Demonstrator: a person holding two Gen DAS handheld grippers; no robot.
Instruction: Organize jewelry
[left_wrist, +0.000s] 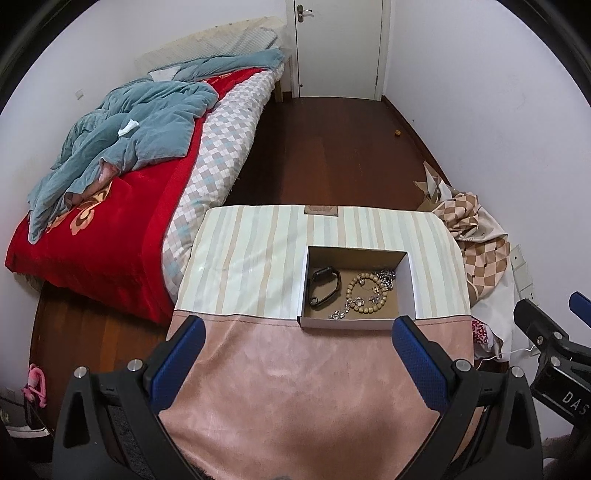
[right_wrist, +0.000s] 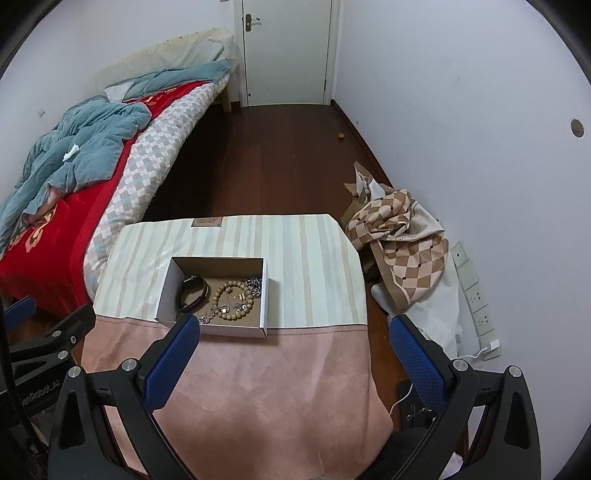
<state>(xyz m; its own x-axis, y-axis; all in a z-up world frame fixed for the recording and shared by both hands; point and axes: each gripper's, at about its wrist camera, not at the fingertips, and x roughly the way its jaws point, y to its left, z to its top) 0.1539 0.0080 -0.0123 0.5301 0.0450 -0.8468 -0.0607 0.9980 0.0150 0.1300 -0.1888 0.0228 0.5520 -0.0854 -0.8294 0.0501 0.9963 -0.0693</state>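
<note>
Both claws were released, their blue fingers spread wide and holding nothing. The left claw (left_wrist: 297, 332) hovered low over the pink part of the tabletop (left_wrist: 295, 387), and the box (left_wrist: 357, 324) lay straight ahead of it and a little to its right, its near wall just beyond the fingertips. The right claw (right_wrist: 293, 332) hung over the same pink area; from it the box (right_wrist: 210, 328) lay ahead and to its left, with the left fingertip (right_wrist: 186, 326) overlapping the near left corner in that view. Neither claw touched the box. By this framing the left claw appeared to be the more squarely lined up with it.

The box sat on the seam between the pink cloth and the striped cloth (left_wrist: 251, 258), with its long axis running left to right across both views. Inside, a black wristband (left_wrist: 325, 286) lay at the left end, its long axis running roughly near to far. A wooden bead bracelet (left_wrist: 365, 293) lay flat in the middle, a ring with no marked direction. Silver chain jewelry (left_wrist: 386, 277) was heaped at the far right, and more silver pieces (left_wrist: 338, 314) lay by the near wall. All pieces appeared already gathered in the box.
</note>
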